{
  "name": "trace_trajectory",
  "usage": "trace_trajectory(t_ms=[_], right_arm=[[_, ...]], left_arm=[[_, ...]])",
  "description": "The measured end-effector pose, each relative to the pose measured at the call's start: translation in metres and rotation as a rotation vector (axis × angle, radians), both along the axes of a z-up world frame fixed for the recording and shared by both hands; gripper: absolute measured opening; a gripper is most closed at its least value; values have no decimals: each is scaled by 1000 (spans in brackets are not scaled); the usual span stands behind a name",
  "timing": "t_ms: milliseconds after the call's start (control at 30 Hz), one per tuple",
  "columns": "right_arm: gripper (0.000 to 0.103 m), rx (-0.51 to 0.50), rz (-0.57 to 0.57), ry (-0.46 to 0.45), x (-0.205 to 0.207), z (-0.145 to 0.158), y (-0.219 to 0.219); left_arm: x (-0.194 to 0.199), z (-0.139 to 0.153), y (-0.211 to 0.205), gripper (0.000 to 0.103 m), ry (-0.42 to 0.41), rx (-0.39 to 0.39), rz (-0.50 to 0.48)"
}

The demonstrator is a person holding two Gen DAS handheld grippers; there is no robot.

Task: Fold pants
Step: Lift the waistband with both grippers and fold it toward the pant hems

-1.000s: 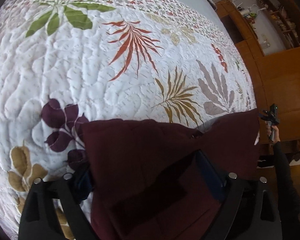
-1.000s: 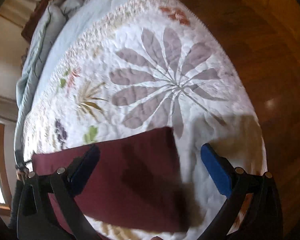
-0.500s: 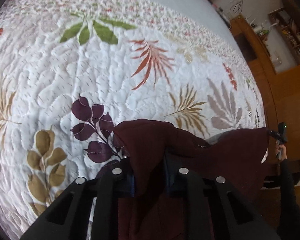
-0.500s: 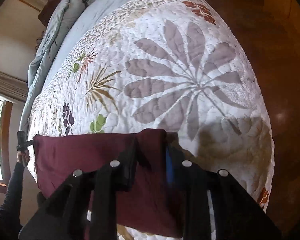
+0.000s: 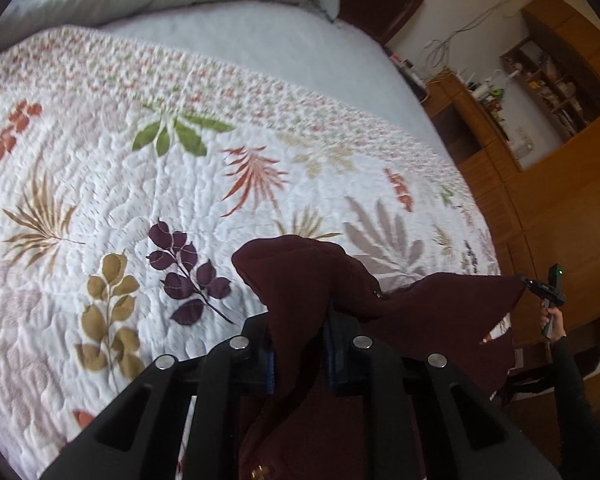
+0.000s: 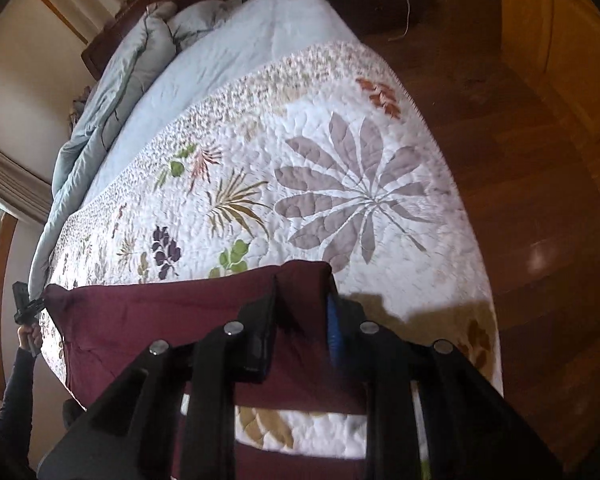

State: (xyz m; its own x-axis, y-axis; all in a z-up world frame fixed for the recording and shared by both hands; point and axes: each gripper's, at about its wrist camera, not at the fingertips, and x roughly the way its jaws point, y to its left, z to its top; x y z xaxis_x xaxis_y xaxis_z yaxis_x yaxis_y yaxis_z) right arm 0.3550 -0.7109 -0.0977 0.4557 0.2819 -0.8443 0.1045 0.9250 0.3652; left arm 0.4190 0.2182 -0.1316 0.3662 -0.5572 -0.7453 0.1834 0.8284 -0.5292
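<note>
The pants (image 5: 296, 280) – dark maroon – are hanging over the near edge of the quilt (image 5: 112, 184), pinched at two points along their top edge. In the left wrist view the left gripper (image 5: 299, 354) is clamping a bunched fold of the fabric, fingers (image 5: 265, 364) pressed in on both sides w/ cloth squeezed between them, the fold sticking up above the tips. From there the fabric is running off to the right, sagging a bit, to the right gripper (image 5: 546, 290), which is showing small at the far corner of the pants, beyond the quilt's right edge, w/ the hand (image 5: 553, 322) around its handle.

In the right wrist view the right gripper (image 6: 302, 332) is likewise closing on the pants (image 6: 148, 328), a blue pad (image 6: 332, 330) tight against the corner of the cloth. The top edge is stretching away leftward, fairly taut, to the left gripper (image 6: 26, 308) at the quilt's (image 6: 340, 136) left edge – too small there to tell how its jaws stand. Part of the pants is lying on the quilt's near edge, the rest dropping below it. Behind the quilt: a blue sheet (image 6: 228, 44) and a rumpled duvet (image 6: 112, 92). Wood floor (image 6: 540, 200) is to the quilt's right.
</note>
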Motion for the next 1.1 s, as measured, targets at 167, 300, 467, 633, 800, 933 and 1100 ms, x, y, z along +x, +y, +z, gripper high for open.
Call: trace_trajectory(t_ms=[167, 300, 467, 633, 800, 933, 1100], right_arm=[[20, -21, -30, -41, -39, 23, -1], [20, -18, -58, -86, -75, 35, -1], [20, -29, -86, -127, -129, 36, 5], [21, -32, -109, -155, -184, 25, 14], [25, -49, -131, -132, -224, -3, 32], [47, -13, -204, -112, -255, -21, 29], [58, 145, -316, -98, -290, -38, 18]], left_arm=[[-34, 36, 2, 17, -64, -30, -8], [-73, 55, 5, 17, -111, -68, -10], [-125, 59, 10, 17, -141, -86, -15], [-178, 42, 16, 17, -131, -93, -21], [-214, 5, 13, 23, -60, -74, -35], [-237, -24, 12, 43, 14, 27, -45], [-260, -46, 33, 66, 87, 144, -5]])
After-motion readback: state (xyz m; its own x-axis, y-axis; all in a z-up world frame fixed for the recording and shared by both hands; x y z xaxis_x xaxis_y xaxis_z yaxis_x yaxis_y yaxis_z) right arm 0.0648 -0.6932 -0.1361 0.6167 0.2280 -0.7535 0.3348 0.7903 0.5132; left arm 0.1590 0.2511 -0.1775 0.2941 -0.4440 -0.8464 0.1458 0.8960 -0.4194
